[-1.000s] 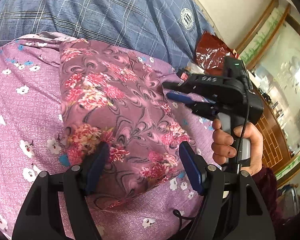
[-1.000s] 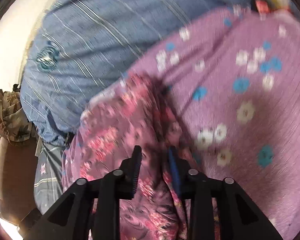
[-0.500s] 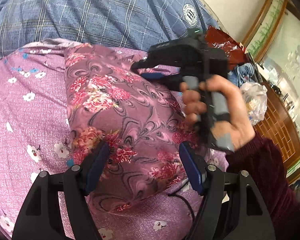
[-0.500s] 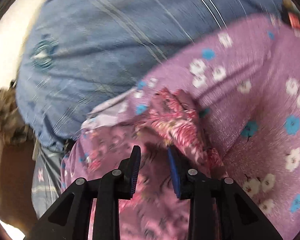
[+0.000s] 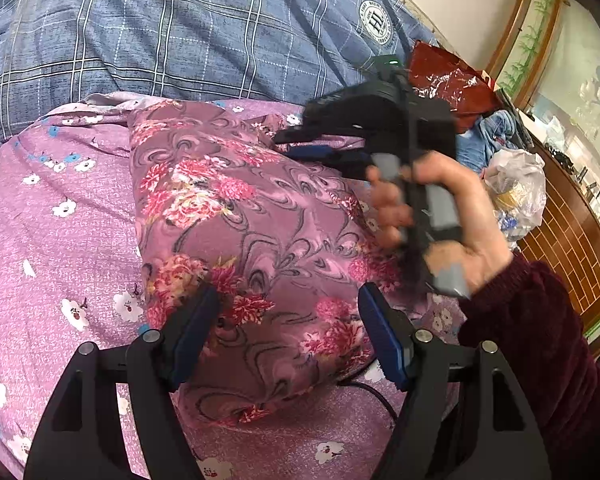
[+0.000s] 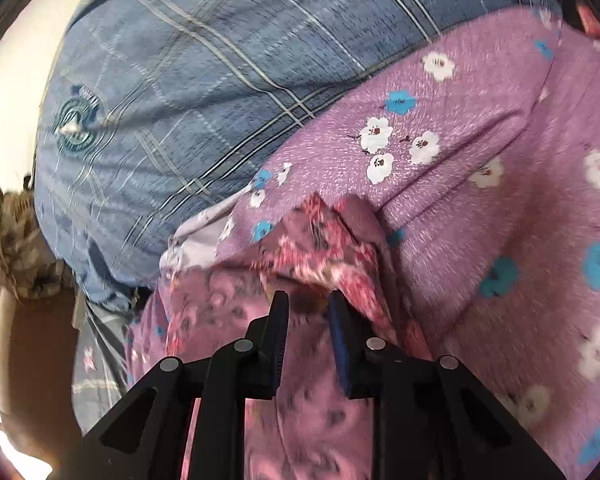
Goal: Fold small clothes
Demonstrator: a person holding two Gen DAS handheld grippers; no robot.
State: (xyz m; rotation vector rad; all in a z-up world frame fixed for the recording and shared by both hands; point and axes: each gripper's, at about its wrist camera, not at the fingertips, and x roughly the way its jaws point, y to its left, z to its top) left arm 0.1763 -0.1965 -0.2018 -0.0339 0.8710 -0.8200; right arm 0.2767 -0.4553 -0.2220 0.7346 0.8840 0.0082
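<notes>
Hovering right hand-held gripper (image 6: 308,312) over floral garment (image 6: 320,248) corner, jaws narrow.

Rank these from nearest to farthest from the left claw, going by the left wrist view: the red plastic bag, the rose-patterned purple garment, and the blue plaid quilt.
1. Rose-patterned purple garment, right between the left claw's fingers.
2. Blue plaid quilt, beyond the garment, across the top.
3. Red plastic bag, far upper right.

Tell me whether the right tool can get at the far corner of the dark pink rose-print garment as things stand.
Probably yes. The right tool sits right at the raised corner of the dark pink rose-print garment, jaws narrowly apart, nothing in between. Blur hides whether the pads already touch the cloth.
</notes>
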